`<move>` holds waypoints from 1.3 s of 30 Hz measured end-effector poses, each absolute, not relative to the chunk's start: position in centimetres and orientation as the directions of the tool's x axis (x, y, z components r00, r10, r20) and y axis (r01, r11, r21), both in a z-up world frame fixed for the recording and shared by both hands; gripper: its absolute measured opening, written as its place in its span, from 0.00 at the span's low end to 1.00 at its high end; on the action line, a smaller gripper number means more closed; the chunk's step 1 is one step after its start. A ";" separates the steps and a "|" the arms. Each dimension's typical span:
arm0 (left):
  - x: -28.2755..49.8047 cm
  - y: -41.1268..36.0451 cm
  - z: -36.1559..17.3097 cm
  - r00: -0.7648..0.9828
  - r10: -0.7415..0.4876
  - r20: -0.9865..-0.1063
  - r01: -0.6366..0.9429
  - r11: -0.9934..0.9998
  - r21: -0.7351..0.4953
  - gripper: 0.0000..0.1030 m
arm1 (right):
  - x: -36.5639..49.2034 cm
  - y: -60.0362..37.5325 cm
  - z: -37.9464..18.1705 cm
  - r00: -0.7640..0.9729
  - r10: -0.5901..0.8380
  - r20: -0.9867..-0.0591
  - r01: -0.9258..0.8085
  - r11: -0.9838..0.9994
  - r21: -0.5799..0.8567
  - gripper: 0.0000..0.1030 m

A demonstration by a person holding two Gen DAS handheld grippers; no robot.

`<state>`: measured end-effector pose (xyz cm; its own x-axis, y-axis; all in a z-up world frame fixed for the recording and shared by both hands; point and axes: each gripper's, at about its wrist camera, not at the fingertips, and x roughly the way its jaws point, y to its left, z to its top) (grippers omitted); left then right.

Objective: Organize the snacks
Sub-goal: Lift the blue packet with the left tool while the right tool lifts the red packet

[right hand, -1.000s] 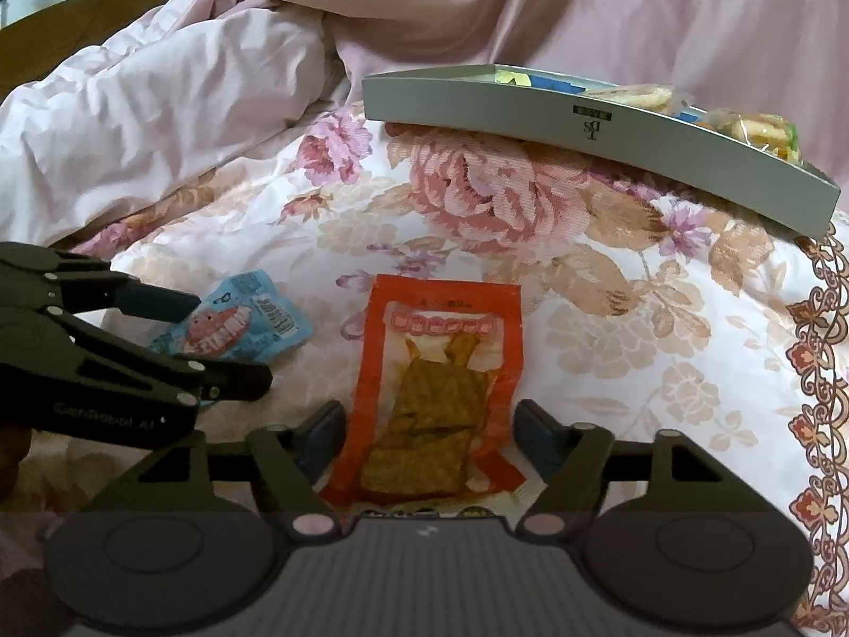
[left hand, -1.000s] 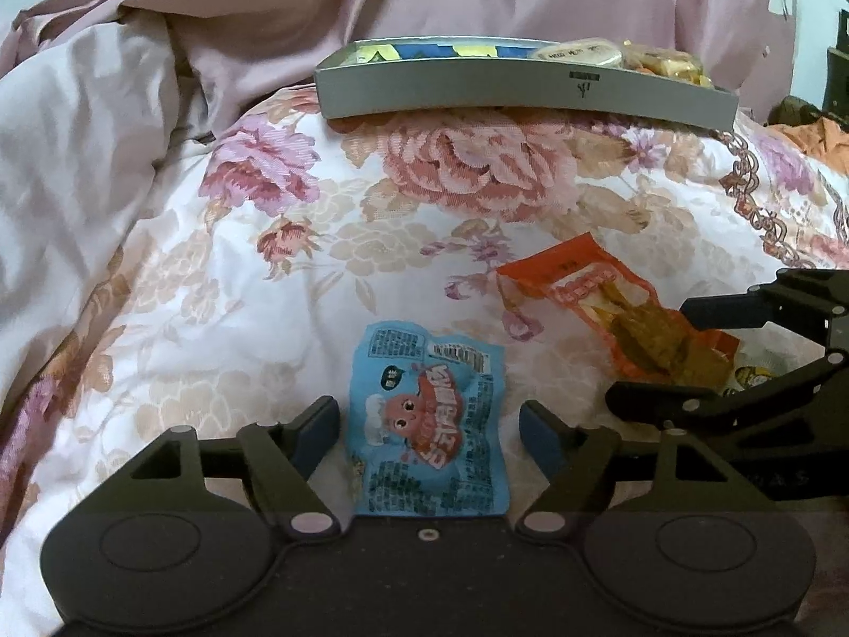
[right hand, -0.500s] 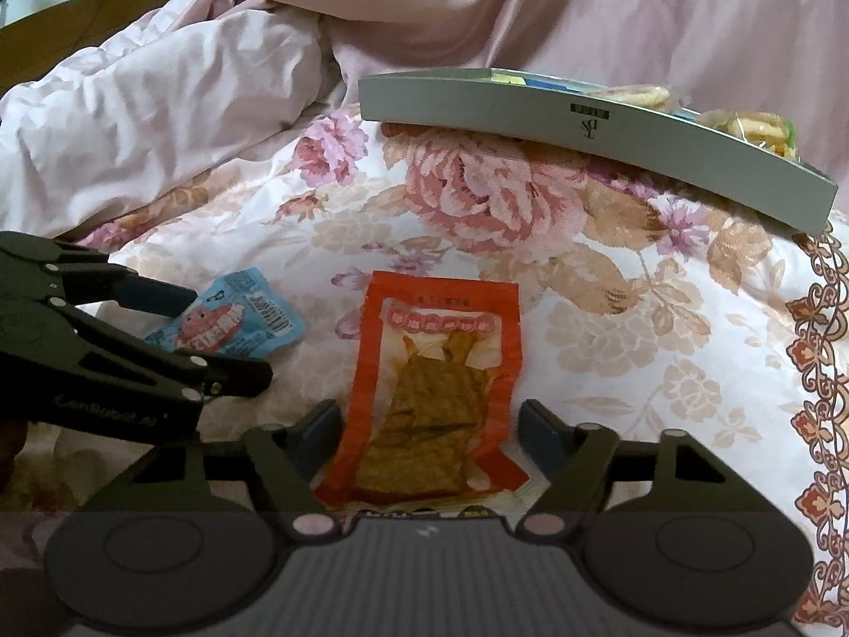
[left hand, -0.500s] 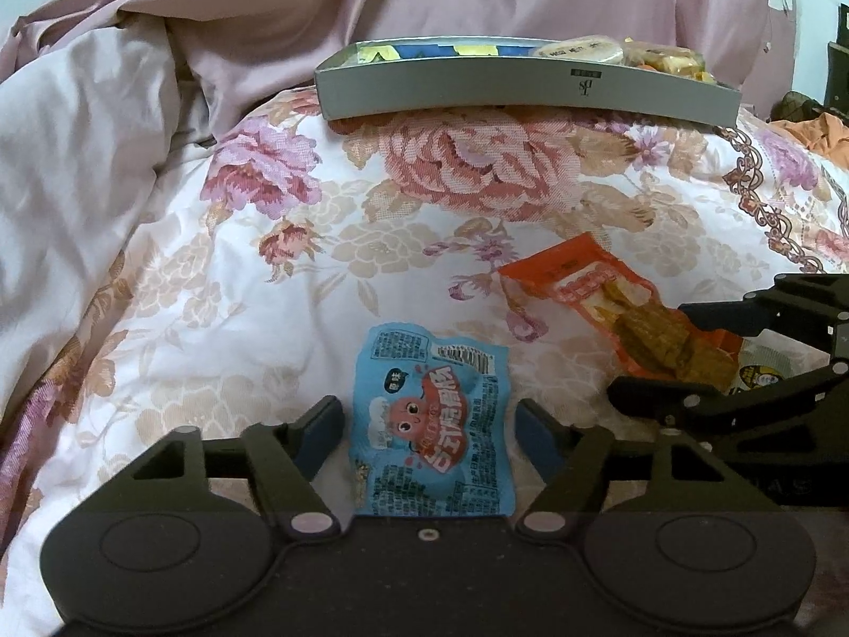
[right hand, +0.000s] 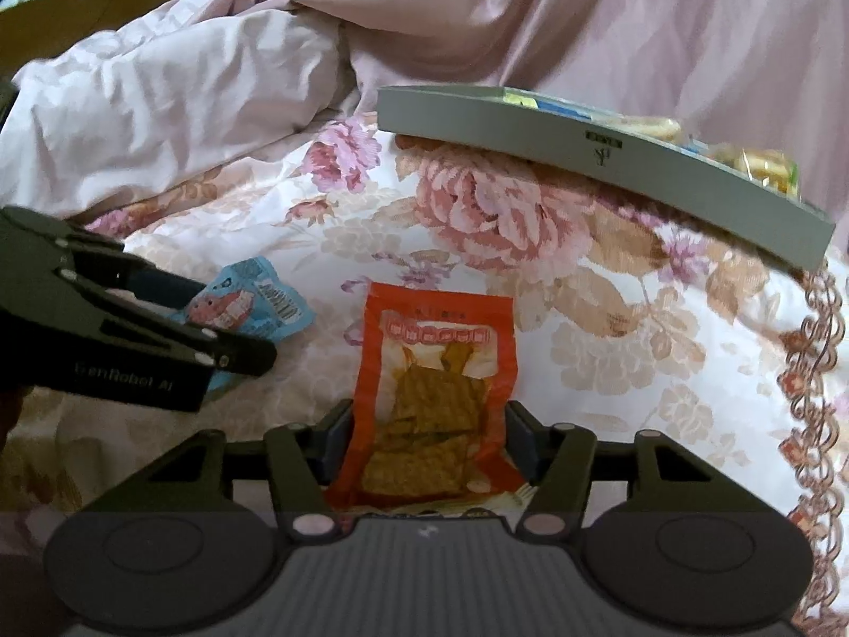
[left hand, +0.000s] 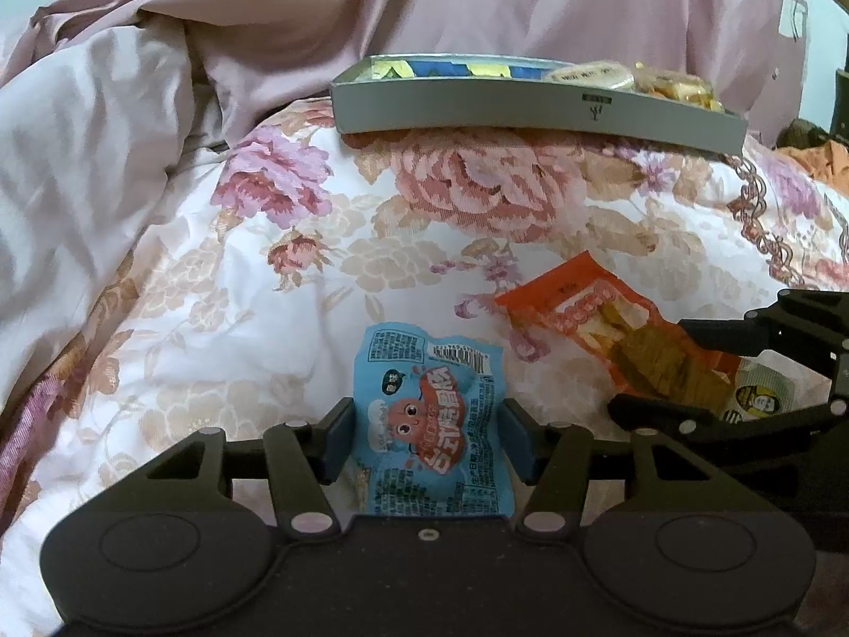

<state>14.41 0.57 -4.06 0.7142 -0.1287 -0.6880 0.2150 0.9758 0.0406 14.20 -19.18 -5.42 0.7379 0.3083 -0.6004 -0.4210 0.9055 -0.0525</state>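
A blue snack packet [left hand: 432, 424] lies on the floral bedspread between the fingers of my left gripper [left hand: 427, 438], whose pads touch both its sides. An orange snack packet [right hand: 432, 403] lies between the fingers of my right gripper [right hand: 430, 438], pads against its edges. The blue packet [right hand: 249, 302] and my left gripper [right hand: 159, 329] also show in the right wrist view. The orange packet [left hand: 621, 339] and my right gripper [left hand: 743, 366] show in the left wrist view. A grey tray [left hand: 530, 106] with several snacks stands at the back.
A white and yellow packet [left hand: 764, 398] lies under the orange one. Rumpled pink bedding [left hand: 132, 132] rises at the left and behind the tray [right hand: 583, 159]. The bedspread's patterned border [right hand: 812, 371] runs along the right.
Both grippers have narrowed from wide open onto their packets. The left fingers now press the blue packet's sides and the right fingers the orange packet's.
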 end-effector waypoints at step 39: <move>14.0 0.8 -3.0 0.766 -0.142 -0.627 0.167 0.986 -0.020 0.57 | 12.5 -17.7 -5.1 0.871 0.169 -0.460 -0.373 0.839 -0.397 0.56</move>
<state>14.05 0.76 -3.05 0.7658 -0.1423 -0.6272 0.1669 0.9858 -0.0200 12.54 -17.66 -5.11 0.8715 0.1692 -0.4604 -0.3726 0.8387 -0.3971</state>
